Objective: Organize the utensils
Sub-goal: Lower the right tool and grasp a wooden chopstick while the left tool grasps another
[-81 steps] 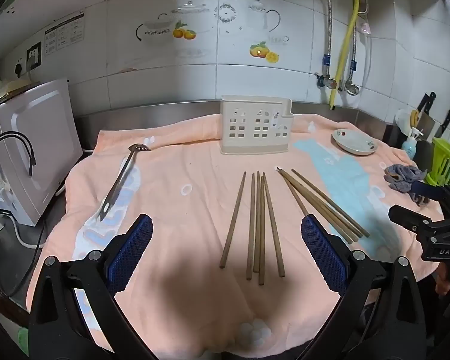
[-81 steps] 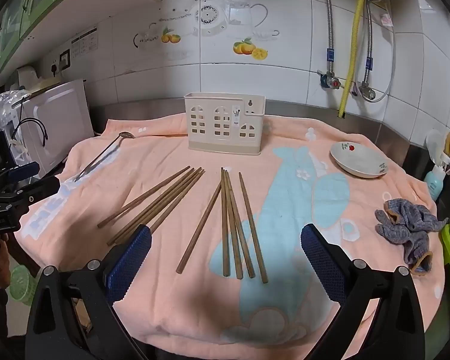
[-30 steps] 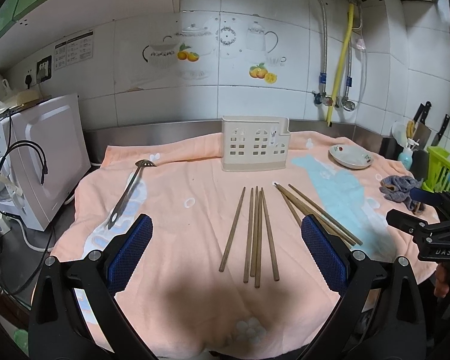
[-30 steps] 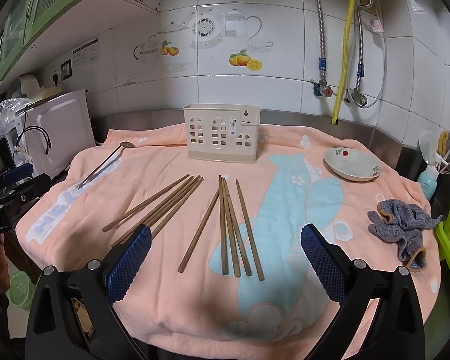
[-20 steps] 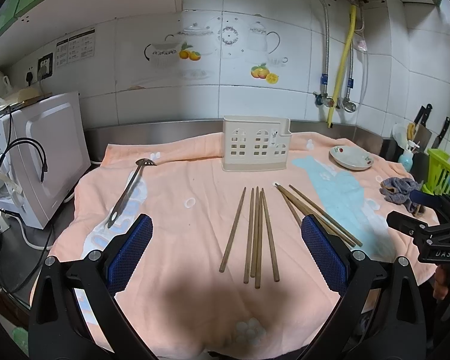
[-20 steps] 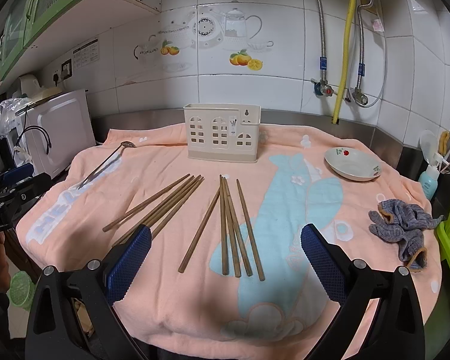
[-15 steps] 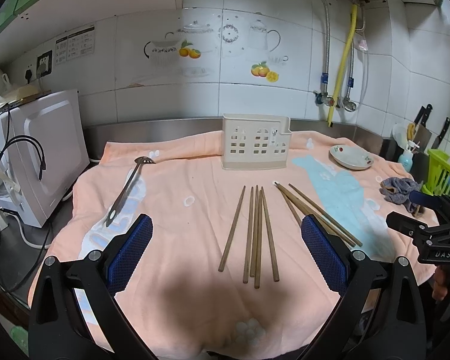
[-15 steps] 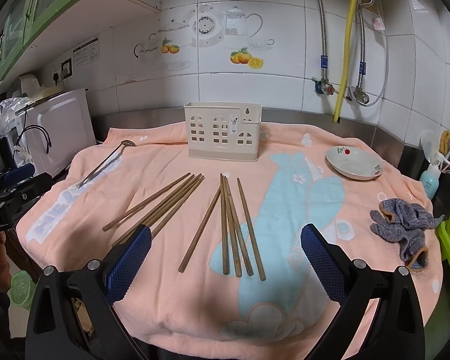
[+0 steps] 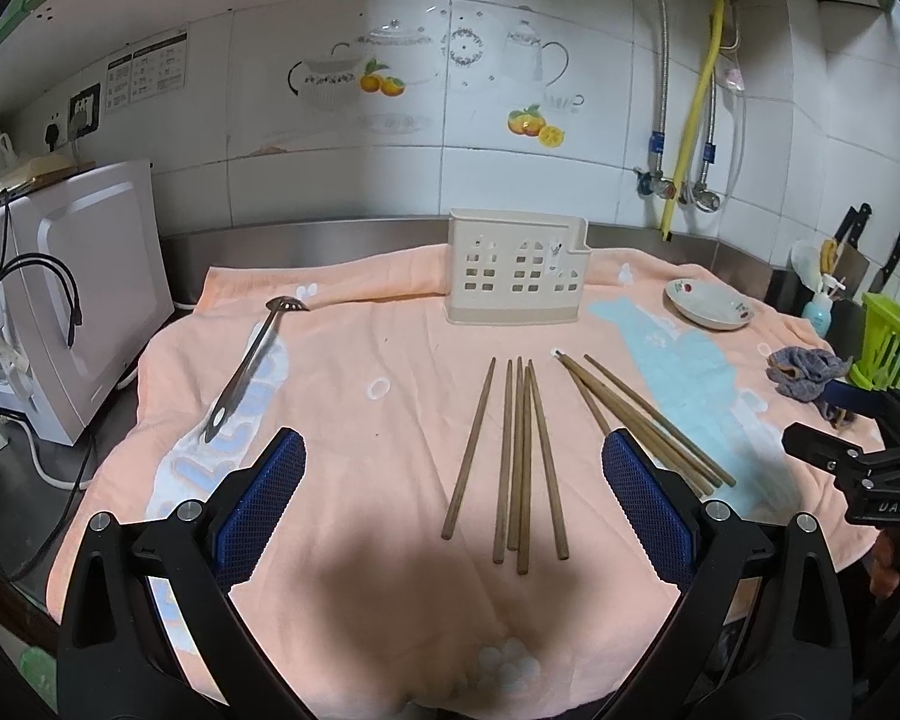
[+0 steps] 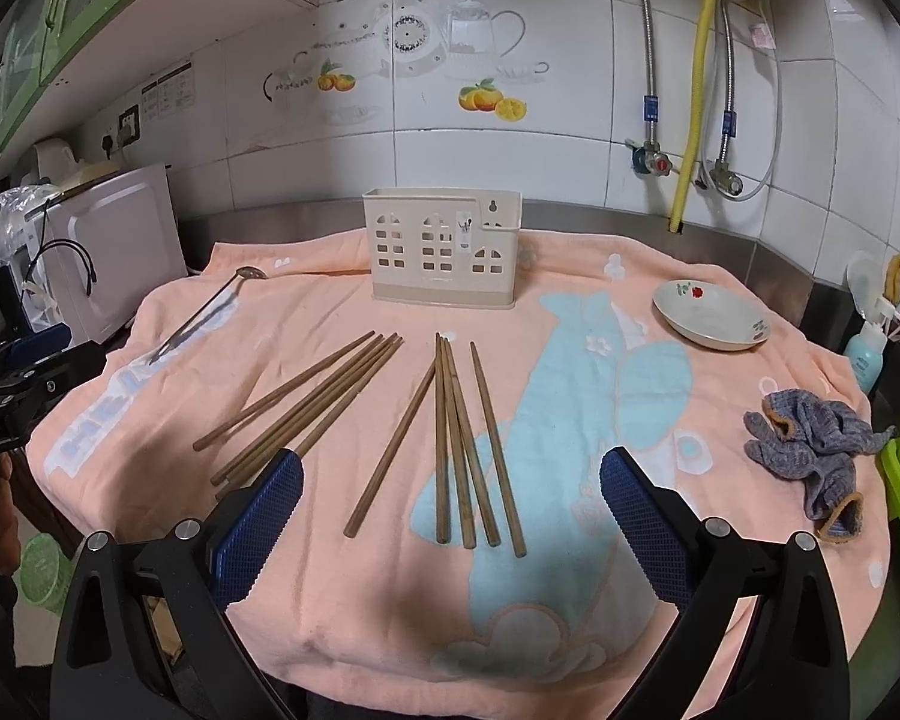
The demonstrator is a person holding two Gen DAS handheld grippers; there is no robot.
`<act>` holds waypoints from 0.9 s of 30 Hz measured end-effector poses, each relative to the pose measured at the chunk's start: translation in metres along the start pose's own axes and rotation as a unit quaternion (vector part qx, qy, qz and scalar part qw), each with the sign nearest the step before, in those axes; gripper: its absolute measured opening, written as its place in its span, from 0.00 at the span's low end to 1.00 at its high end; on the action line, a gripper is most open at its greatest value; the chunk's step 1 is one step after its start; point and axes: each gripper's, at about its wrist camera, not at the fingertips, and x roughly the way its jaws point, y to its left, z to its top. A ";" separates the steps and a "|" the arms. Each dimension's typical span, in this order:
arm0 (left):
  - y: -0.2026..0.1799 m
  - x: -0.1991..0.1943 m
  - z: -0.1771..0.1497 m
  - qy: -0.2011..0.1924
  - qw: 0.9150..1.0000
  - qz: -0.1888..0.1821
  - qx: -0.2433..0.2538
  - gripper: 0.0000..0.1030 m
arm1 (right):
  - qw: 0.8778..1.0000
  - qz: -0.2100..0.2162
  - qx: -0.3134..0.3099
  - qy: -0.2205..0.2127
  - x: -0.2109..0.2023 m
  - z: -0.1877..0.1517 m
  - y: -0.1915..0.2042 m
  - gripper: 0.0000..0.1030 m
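Both grippers' fingers (image 9: 258, 498) (image 10: 642, 516) spread wide above a peach towel (image 10: 570, 600) against a tiled wall (image 10: 570, 150).

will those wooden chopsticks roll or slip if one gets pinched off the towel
The chopsticks look thin, stiff and light, so they probably lift easily. Lying close together on the soft towel, neighbours may shift when one is pinched. Rolling seems unlikely on cloth.

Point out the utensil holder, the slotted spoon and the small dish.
utensil holder (image 10: 441, 255): right wrist view, front wall with the window cut-outs.
slotted spoon (image 9: 247, 373): left wrist view, middle of its metal handle.
small dish (image 10: 711, 313): right wrist view, inside of the bowl.
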 end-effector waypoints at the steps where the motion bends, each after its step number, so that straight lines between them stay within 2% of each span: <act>1: 0.001 0.002 -0.001 0.002 1.000 0.000 0.000 0.95 | 1.000 -0.001 -0.001 0.002 0.001 -0.001 0.000 0.93; 6: 0.005 0.014 -0.005 0.018 1.000 0.001 -0.001 0.94 | 1.000 -0.001 -0.001 0.012 0.010 -0.005 -0.005 0.92; 8: 0.007 0.020 -0.006 0.026 1.000 -0.003 -0.001 0.90 | 1.000 -0.004 -0.003 0.017 0.014 -0.007 -0.008 0.92; 12: 0.006 0.034 -0.010 0.041 0.999 -0.012 0.001 0.85 | 0.999 -0.004 0.004 0.035 0.026 -0.012 -0.019 0.81; 14: 0.006 0.042 -0.012 0.050 0.999 -0.020 0.001 0.80 | 0.999 -0.008 0.006 0.043 0.032 -0.015 -0.023 0.80; 16: 0.004 0.048 -0.014 0.058 0.998 -0.028 0.004 0.74 | 0.999 -0.006 0.008 0.050 0.037 -0.017 -0.026 0.73; 19: 0.003 0.057 -0.015 0.065 0.997 -0.034 0.008 0.69 | 0.998 -0.003 0.008 0.061 0.046 -0.021 -0.029 0.66; 21: 0.002 0.063 -0.016 0.070 0.997 -0.041 0.011 0.67 | 0.998 -0.001 0.007 0.068 0.053 -0.022 -0.031 0.64; 24: 0.000 0.072 -0.017 0.080 0.996 -0.045 0.017 0.65 | 0.997 0.005 0.007 0.077 0.062 -0.024 -0.033 0.53; 27: -0.001 0.081 -0.018 0.090 0.994 -0.053 0.021 0.62 | 0.996 0.006 0.005 0.084 0.072 -0.025 -0.035 0.47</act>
